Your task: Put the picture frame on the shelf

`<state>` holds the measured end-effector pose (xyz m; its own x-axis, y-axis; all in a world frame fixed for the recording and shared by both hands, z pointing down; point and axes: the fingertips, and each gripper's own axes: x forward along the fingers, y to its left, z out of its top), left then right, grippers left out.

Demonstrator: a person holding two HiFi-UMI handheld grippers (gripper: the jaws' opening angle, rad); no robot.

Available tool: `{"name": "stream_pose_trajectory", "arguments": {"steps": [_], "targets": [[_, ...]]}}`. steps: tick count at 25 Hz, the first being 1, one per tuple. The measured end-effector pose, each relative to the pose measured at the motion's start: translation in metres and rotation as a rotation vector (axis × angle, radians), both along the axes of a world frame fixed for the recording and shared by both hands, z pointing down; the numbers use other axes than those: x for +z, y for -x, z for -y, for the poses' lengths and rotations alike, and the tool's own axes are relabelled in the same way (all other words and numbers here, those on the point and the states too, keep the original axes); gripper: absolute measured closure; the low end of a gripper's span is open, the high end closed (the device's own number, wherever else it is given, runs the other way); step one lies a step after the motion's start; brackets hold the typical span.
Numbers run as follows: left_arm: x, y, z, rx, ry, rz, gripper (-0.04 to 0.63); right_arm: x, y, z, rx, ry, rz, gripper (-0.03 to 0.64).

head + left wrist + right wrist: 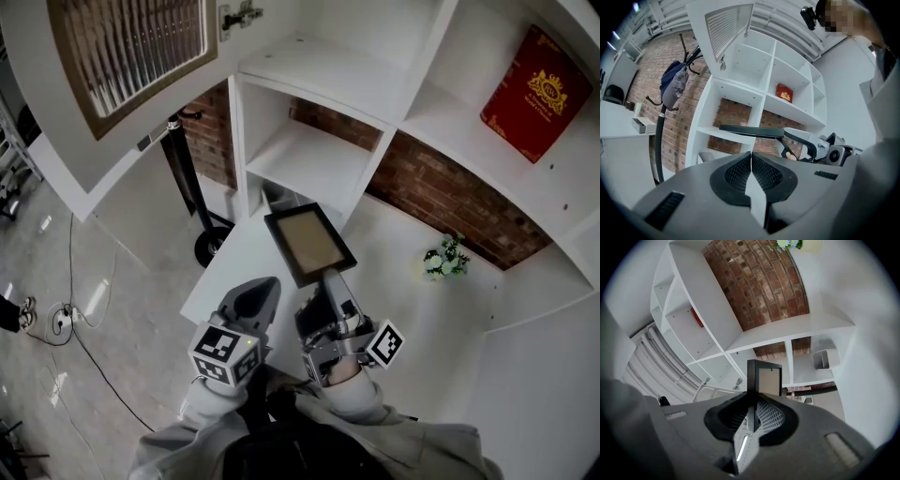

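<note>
— Above the table (232, 270), what is gripping the picture frame (309, 242)?
— Right gripper (330, 278) is clamping its near edge, holding it roughly flat before the shelf (309, 155). Left gripper (259, 296) is hovering alongside, jaws closed, empty.

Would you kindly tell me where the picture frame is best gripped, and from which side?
Take the picture frame by its narrow black border, at the edge nearest the person, coming in along the frame's plane. It is a thin flat panel, so jaws can only close across its thickness at the rim. The right gripper holds it this way now, clamped on that near edge.
</note>
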<state>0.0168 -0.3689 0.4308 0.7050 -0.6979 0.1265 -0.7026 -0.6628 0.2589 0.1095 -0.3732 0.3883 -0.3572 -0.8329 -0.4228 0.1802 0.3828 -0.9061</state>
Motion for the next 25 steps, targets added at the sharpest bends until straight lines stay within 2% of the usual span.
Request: {"name": "stream_pose_trajectory", "arguments": {"steps": [13,25], "targets": [[-0.012,0.013,0.079,0.064,-0.052,0.014,0.591,0.003,0.010,0.076,0.136,-0.001,-0.041,0.560],[0.007,0.019,0.122,0.087,-0.018,0.033,0.591,0.029,0.010,0.122,0.220,0.018,-0.089,0.560]]}}
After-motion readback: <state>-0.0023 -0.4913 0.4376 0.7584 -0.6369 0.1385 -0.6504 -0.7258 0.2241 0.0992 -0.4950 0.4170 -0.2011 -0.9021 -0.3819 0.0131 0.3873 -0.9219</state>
